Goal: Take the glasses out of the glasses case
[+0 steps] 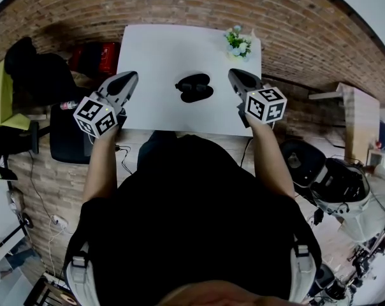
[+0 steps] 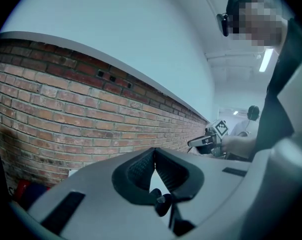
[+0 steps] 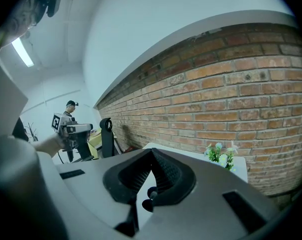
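Note:
The black glasses case (image 1: 194,88) lies in the middle of the white table (image 1: 154,50). It shows as two dark lobes, and I cannot tell the glasses apart from it. My left gripper (image 1: 131,76) hovers at the table's left edge, to the left of the case. My right gripper (image 1: 234,74) is held to the right of the case. Both are apart from it. In the left gripper view the left gripper's (image 2: 154,150) jaws meet at the tip with nothing between them. The right gripper's (image 3: 152,150) jaws are likewise shut and empty. The case is hidden in both gripper views.
A small potted plant (image 1: 238,43) (image 3: 219,154) stands at the table's far right corner. A brick wall (image 1: 294,24) runs behind the table. A black chair (image 1: 68,136) stands to the left and a red object (image 1: 94,57) lies by the table's left side.

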Tool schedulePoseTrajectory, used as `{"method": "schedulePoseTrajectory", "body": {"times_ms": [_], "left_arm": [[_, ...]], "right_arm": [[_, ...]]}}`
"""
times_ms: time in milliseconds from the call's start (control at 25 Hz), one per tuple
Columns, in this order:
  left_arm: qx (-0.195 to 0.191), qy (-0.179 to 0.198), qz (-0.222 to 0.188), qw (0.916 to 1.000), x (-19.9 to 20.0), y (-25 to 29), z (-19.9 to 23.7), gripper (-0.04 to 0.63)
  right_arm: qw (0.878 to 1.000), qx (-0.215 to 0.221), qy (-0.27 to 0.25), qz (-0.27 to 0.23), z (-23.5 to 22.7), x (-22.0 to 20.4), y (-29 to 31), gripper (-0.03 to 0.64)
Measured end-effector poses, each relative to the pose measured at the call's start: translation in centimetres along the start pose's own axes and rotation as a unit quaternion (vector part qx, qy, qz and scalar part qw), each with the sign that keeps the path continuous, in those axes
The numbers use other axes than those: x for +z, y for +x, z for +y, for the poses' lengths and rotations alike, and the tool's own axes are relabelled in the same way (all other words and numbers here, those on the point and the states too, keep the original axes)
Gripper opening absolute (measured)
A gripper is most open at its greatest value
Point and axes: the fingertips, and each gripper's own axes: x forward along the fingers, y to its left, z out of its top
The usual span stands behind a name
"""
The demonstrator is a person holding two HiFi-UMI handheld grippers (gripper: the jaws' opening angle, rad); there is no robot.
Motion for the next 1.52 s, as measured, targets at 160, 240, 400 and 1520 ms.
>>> {"method": "schedulePoseTrajectory", "body": {"times_ms": [160,240,400,1520], "left_arm": [[-0.003,0.003,0.0,1.0,0.1,0.3,1.0,0.011],[-0.005,0.002,0.001,1.0,0.2,0.3,1.5,0.011],[-0.008,0.0,0.005,1.0,0.6,0.7,2.3,0.011],[-0.014,-0.008,0.014,0.9998,0.3,2.1,4.3,0.011]], "right_arm": [[1.0,-0.004,0.001,0.0,-0.2,0.3,0.7,0.015],[1.0,-0.005,0.002,0.0,-0.2,0.5,1.0,0.015],[1.0,-0.009,0.004,-0.002,-0.3,1.1,1.6,0.015],[1.0,-0.021,0.021,0.0,-1.5,1.1,2.7,0.015]]}}
